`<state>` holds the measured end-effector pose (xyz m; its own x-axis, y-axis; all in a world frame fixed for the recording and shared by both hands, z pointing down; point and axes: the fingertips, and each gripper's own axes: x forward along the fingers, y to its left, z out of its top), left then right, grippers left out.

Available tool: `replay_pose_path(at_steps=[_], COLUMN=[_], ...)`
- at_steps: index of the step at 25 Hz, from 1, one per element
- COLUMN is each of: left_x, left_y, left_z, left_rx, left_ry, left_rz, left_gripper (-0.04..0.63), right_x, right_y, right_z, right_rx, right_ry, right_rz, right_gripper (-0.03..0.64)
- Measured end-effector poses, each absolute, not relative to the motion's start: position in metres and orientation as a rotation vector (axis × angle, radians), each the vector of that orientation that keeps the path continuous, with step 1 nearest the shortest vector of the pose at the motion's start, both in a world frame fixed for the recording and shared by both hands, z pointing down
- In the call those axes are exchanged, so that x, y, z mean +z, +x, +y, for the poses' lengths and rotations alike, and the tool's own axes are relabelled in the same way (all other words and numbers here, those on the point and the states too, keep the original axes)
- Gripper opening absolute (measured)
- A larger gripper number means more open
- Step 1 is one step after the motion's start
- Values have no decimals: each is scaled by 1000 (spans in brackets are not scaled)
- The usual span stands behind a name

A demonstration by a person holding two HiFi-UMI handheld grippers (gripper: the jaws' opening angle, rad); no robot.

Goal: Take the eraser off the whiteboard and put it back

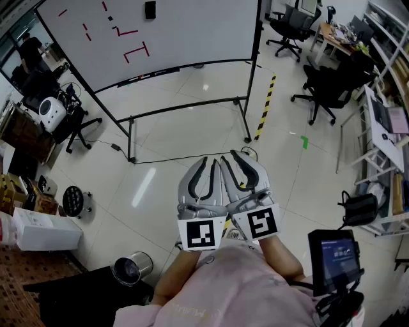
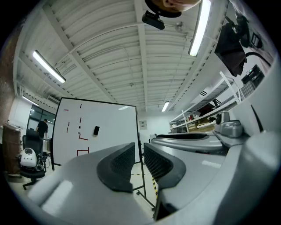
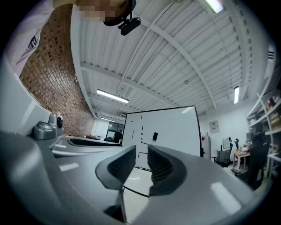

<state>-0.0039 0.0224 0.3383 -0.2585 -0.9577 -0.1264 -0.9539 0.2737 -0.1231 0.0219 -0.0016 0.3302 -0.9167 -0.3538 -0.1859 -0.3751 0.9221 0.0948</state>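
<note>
The black eraser (image 1: 150,9) sticks to the upper part of the whiteboard (image 1: 179,38), far across the floor, beside several red marker strokes (image 1: 135,51). It shows small in the left gripper view (image 2: 96,130) and the right gripper view (image 3: 154,136). Both grippers are held side by side close to the person's chest, pointing toward the board. My left gripper (image 1: 211,163) (image 2: 139,151) has its jaws almost together with nothing between them. My right gripper (image 1: 238,156) (image 3: 142,154) stands the same, a narrow slit and nothing held.
The whiteboard's wheeled stand (image 1: 185,115) and a cable (image 1: 160,158) lie ahead on the tiled floor. Yellow-black tape (image 1: 265,105) runs at the right. Office chairs (image 1: 326,89) and shelves (image 1: 383,147) stand to the right; a chair (image 1: 70,121), a box (image 1: 45,230) and a metal bin (image 1: 131,268) are on the left.
</note>
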Motion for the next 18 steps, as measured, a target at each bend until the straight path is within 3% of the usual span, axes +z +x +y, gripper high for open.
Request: replay_pose_path(at_steps=[9,18], left_x=[354,362], left_y=[-2,-172], left_z=[-32,-131], left_rx=[-53,-12], left_ry=[-1776,-1735], left_rz=[2383,2395], left_gripper=[27,9], right_x=[349,354], right_y=[20,-153], right_z=[-56,-154], right_rx=[129,204], right_ry=[-494,-428], right_rz=[2938,2927], right_gripper=[71,66])
